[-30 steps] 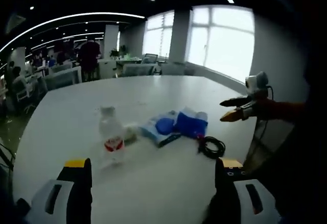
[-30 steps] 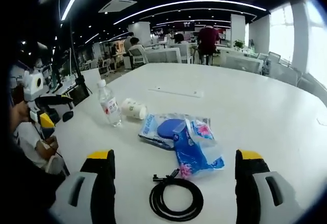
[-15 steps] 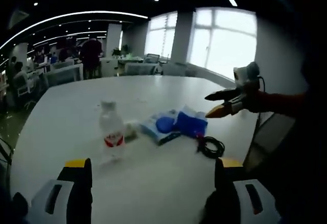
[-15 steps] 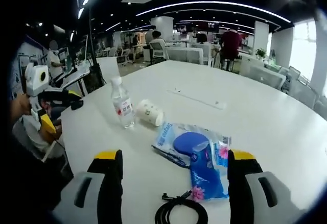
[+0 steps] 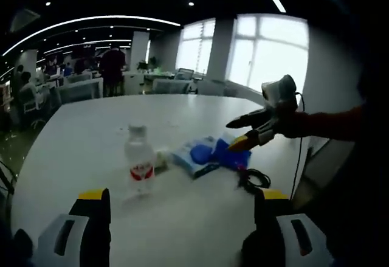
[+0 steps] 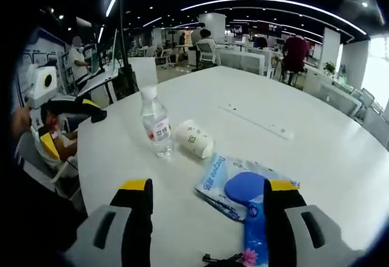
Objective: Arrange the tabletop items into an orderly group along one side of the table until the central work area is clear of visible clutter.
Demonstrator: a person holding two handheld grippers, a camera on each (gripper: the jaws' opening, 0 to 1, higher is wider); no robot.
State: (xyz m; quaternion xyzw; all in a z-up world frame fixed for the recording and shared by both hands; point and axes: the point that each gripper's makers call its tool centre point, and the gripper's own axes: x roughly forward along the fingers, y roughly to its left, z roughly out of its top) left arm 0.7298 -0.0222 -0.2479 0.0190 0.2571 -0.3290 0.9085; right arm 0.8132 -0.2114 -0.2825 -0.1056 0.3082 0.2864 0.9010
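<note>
A clear bottle [image 6: 156,126] with a white cap and a red-and-white label stands upright on the white table [image 6: 304,115]. Just beside it a white paper cup [image 6: 194,139] lies on its side. Near the cup lies a flat light-blue packet [image 6: 228,185] with a dark blue round patch, and a blue wrapper with pink print [image 6: 254,239] overlaps its edge. A coiled black cable [image 5: 255,179] lies past the wrapper, near the table's edge.
</note>
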